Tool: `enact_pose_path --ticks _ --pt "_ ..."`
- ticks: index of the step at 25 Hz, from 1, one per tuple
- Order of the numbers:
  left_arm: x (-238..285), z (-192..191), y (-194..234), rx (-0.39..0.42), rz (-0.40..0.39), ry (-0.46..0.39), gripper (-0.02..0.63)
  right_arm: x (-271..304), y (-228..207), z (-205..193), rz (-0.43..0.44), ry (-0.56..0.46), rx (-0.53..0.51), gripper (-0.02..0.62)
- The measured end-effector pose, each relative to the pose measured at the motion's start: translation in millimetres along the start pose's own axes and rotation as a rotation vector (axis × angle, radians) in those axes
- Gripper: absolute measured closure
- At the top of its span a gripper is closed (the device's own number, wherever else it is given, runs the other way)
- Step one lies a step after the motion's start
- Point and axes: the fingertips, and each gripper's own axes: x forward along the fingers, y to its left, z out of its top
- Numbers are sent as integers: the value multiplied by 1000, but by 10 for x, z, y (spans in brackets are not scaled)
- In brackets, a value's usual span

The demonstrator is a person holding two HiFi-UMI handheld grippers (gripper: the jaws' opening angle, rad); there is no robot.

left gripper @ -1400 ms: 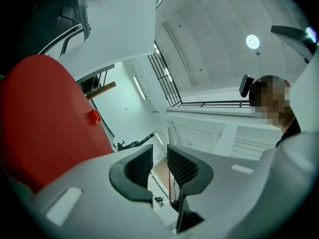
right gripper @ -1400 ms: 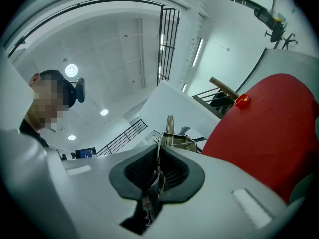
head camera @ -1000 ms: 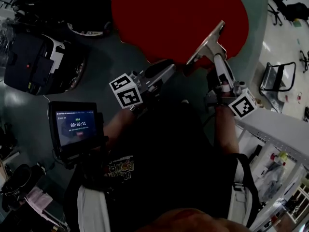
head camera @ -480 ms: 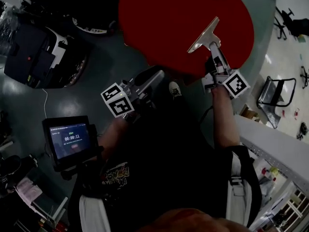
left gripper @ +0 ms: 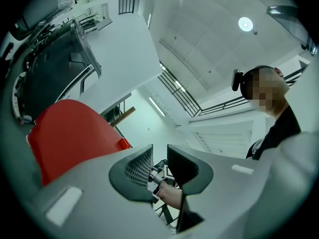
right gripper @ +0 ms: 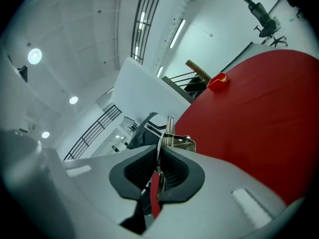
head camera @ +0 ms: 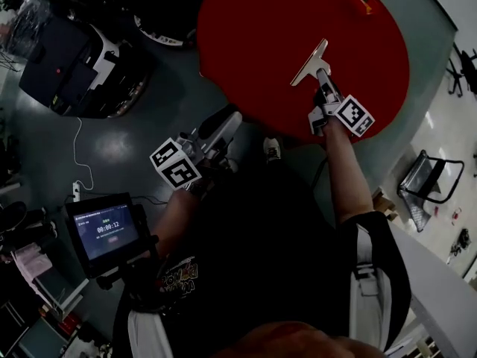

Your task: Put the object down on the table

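Observation:
A metal squeegee-like tool [head camera: 310, 61] with a wide flat blade hangs low over the round red table [head camera: 253, 28], blade pointing away from me. My right gripper [head camera: 323, 80] is shut on its handle. In the right gripper view the thin metal shaft [right gripper: 171, 135] stands between the pads, with a red part below them and the table [right gripper: 259, 113] to the right. My left gripper [head camera: 226, 123] is off the table's near edge, above the floor. Its jaws [left gripper: 159, 156] stand slightly apart with nothing between them.
A small orange box [head camera: 361, 0] lies at the far side of the table, also seen in the right gripper view [right gripper: 218, 81]. Black cases [head camera: 71, 66] stand on the floor at left. A timer screen [head camera: 109, 230] sits by my left side. A chair [head camera: 432, 185] stands at right.
My right gripper has carried the tool from the table's near edge farther out over the red top and lower. The left gripper has drifted a little and turned, still off the table.

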Motion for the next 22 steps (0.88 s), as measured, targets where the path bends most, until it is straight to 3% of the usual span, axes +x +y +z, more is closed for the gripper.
enact_pose_path --ticks 11,16,22 --pt "352 -151 135 63 121 18 518 543 -1254 -151 -148 172 36 568" --pt "337 -194 235 45 165 13 518 641 -1446 -297 -175 219 45 568" --pt "334 -170 331 25 164 34 518 753 -1457 -387 -189 237 52 568"
